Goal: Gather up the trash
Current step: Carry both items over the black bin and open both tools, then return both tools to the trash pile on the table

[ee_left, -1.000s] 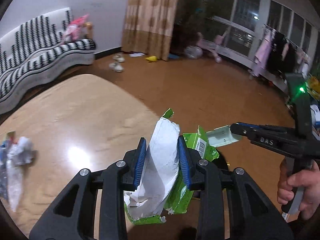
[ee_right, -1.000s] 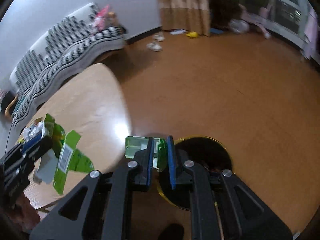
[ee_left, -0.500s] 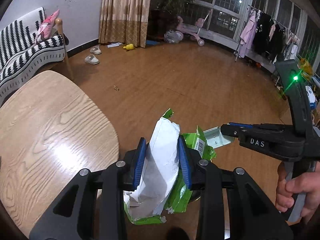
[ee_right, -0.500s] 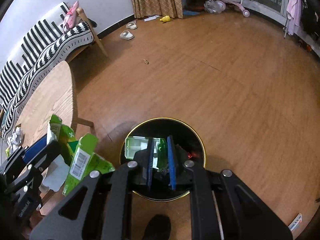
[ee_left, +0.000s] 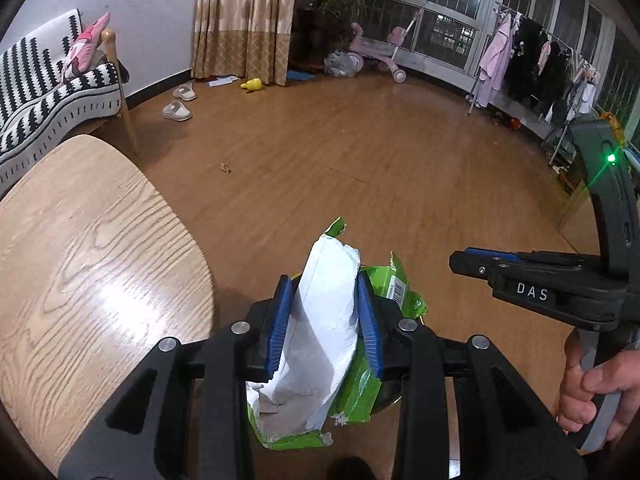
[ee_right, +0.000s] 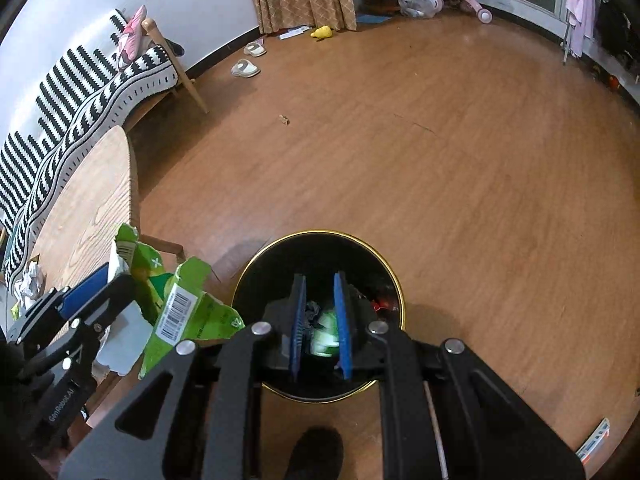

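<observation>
Left wrist view: a torn green-and-white cardboard carton is clamped between the blue pads of the left gripper, whose jaws are narrowed onto it. The long axis of the carton runs along the fingers, and its ragged green tip points forward and up, away from the camera. The white inner side is turned toward the lens, and a green flap with a barcode hangs out to the right of the right pad.

In the right wrist view the same carton is seen just left of the round black trash bin with a golden rim, almost over the rim. The left gripper is held low and tilted toward the bin.

The right gripper is directed downward, straight above the mouth of the bin. Its jaws are parted and nothing is held between them. A blurred green-and-white piece is seen between the pads, lower, inside the bin; whether it is falling or already lying there cannot be told. Some dark and red rubbish is also visible inside the bin, near its right wall.

In the left wrist view the right gripper is seen from the side, and the person's right hand is closed around its grey handle. The light wooden rounded table stands to the left of the bin.
</observation>
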A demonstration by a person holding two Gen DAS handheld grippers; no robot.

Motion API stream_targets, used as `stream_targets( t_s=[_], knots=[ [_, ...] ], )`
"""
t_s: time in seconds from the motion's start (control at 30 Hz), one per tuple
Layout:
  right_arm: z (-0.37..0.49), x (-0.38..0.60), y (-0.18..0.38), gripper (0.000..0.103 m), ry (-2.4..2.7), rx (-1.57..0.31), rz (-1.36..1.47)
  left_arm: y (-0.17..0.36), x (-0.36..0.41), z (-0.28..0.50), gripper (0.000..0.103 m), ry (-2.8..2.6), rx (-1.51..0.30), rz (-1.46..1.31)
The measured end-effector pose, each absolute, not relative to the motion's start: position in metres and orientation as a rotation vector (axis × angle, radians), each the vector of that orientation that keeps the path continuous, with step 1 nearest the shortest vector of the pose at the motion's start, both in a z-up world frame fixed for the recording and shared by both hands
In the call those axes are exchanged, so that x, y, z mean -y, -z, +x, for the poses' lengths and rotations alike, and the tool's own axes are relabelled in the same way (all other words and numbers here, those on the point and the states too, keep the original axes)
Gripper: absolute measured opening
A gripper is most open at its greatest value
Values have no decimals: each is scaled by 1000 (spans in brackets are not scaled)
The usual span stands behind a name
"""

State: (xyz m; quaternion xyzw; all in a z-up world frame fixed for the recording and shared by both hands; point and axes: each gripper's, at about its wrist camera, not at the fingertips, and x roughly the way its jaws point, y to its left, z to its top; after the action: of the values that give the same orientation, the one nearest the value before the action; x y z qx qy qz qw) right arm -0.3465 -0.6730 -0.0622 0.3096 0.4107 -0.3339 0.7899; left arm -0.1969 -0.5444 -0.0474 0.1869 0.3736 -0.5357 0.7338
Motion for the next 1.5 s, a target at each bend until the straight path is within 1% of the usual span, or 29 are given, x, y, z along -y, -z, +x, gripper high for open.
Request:
stream_targets(
  t_s=[0.03, 0.07, 0.1, 0.2, 0.3, 0.37, 0.43, 0.5, 0.53, 0.6, 0.67, 0.7, 0.73, 0.8, 0.83, 0.97, 1.13, 1.27, 1.5],
  knots=[
    [-348, 676, 63, 42, 730, -882, 670, 49, 546, -198, 33, 1181, -825, 416],
    [-350, 676, 62, 58, 747, -876, 670, 51, 548, -197, 33, 1186, -829, 418],
    [-353, 676, 59, 78, 768, -859, 663, 52, 549, -195, 33, 1192, -834, 422],
    [-358, 677, 54, 68, 773, -832, 671, 58, 554, -198, 34, 1200, -840, 440],
    [-362, 677, 54, 68, 780, -823, 677, 66, 561, -201, 34, 1209, -852, 459],
    [-364, 678, 54, 68, 792, -820, 680, 70, 564, -201, 38, 1216, -867, 465],
    [-368, 680, 54, 68, 795, -815, 688, 72, 566, -198, 54, 1221, -862, 474],
    [-368, 681, 53, 68, 796, -812, 689, 71, 566, -200, 65, 1209, -826, 481],
    [-368, 680, 52, 68, 798, -811, 686, 70, 566, -200, 69, 1209, -820, 482],
    [-365, 679, 49, 68, 796, -807, 685, 69, 563, -198, 72, 1208, -824, 478],
    [-361, 676, 47, 68, 788, -804, 678, 63, 556, -193, 74, 1198, -820, 468],
    [-357, 674, 45, 68, 783, -803, 672, 59, 552, -190, 78, 1194, -818, 460],
    [-355, 671, 43, 68, 776, -802, 667, 55, 546, -186, 85, 1188, -813, 450],
    [-345, 664, 39, 68, 755, -800, 648, 44, 529, -178, 92, 1166, -776, 433],
    [-336, 658, 36, 70, 744, -799, 629, 39, 522, -174, 93, 1151, -753, 432],
    [-295, 631, 26, 72, 679, -799, 581, 23, 480, -143, 96, 1057, -727, 425],
    [-220, 576, 10, 72, 536, -799, 510, 7, 412, -92, 96, 892, -718, 403],
    [-155, 521, -1, 72, 410, -818, 457, -8, 340, -42, 96, 755, -722, 346],
    [-62, 409, -11, 72, 218, -855, 332, -14, 218, 25, 96, 540, -741, 264]
  ],
)
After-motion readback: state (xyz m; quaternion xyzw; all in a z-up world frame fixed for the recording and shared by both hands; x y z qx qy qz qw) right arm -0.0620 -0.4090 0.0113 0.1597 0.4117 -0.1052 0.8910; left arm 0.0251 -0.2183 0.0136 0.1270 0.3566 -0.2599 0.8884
